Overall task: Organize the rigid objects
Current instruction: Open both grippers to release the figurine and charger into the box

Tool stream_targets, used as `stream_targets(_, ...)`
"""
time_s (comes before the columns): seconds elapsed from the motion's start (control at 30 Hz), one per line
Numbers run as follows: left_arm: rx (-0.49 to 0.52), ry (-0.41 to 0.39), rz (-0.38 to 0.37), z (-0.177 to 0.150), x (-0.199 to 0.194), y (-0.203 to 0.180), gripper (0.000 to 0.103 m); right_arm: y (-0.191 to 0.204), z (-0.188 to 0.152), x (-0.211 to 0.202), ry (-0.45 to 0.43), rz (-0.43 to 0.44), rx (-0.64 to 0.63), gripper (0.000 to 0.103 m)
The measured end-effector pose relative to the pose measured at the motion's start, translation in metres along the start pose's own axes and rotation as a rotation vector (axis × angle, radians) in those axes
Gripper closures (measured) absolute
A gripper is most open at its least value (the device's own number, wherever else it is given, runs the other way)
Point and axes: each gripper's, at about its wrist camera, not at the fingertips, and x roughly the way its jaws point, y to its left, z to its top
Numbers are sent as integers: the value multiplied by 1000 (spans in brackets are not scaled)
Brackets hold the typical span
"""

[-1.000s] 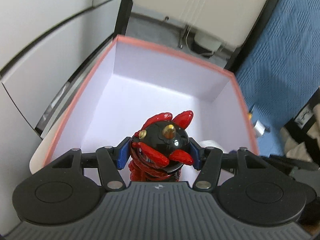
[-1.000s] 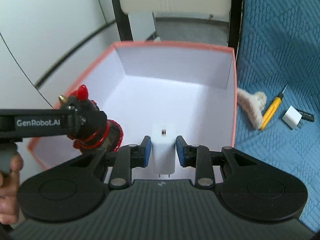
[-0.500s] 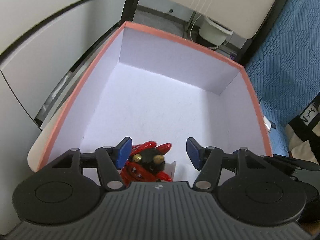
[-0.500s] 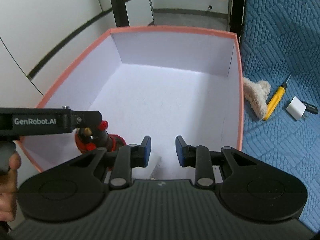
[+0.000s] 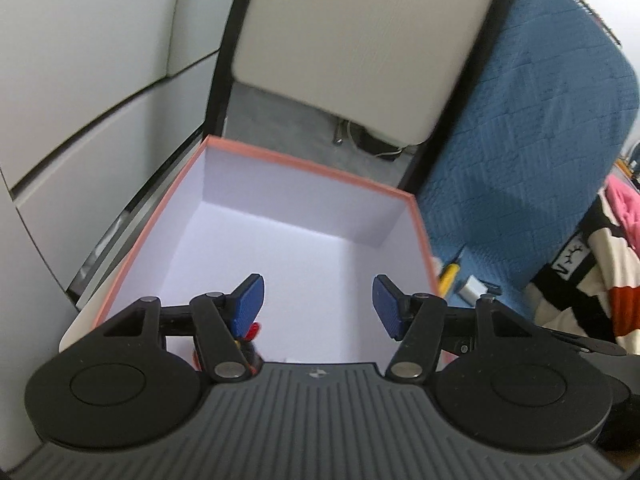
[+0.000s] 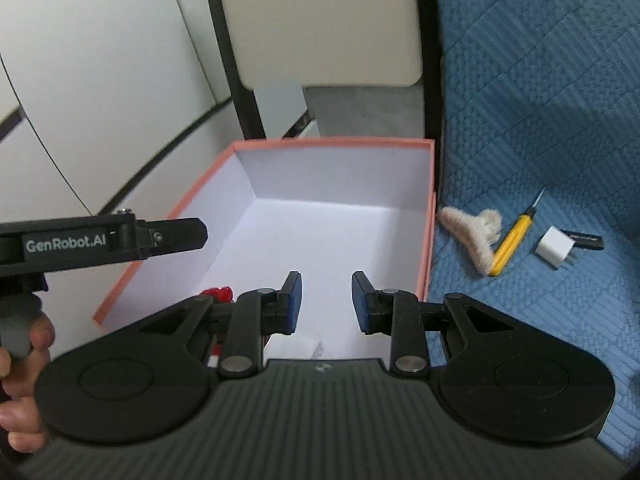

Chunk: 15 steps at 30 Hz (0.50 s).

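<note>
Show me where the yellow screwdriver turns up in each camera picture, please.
Left wrist view: yellow screwdriver, right of centre, just beyond the pink-rimmed box.
Right wrist view: right side, on the blue quilt.
Shared landmark: the pink-rimmed box, to its left.

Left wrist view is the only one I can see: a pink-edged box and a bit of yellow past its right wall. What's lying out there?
Observer: On the blue quilt beside the box, a fuzzy beige clip lies right next to a yellow hand tool.
Visitor: Anything else near them?
Observer: A white plug adapter, with a small black stick just behind it.
Visitor: And the other gripper?
Observer: The right gripper hangs over the box's near end, jaws apart, nothing between them.
</note>
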Motion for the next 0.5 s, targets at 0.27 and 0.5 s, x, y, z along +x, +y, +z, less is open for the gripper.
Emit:
stream_targets(0.27, 31, -40, -44, -11, -28, -40, 37, -20, -5, -43, -71, -10, 17, 71)
stream_targets(0.5, 61, -47, -83, -25, -34, -72, 37, -42, -15, -73, -110, -40, 28, 71)
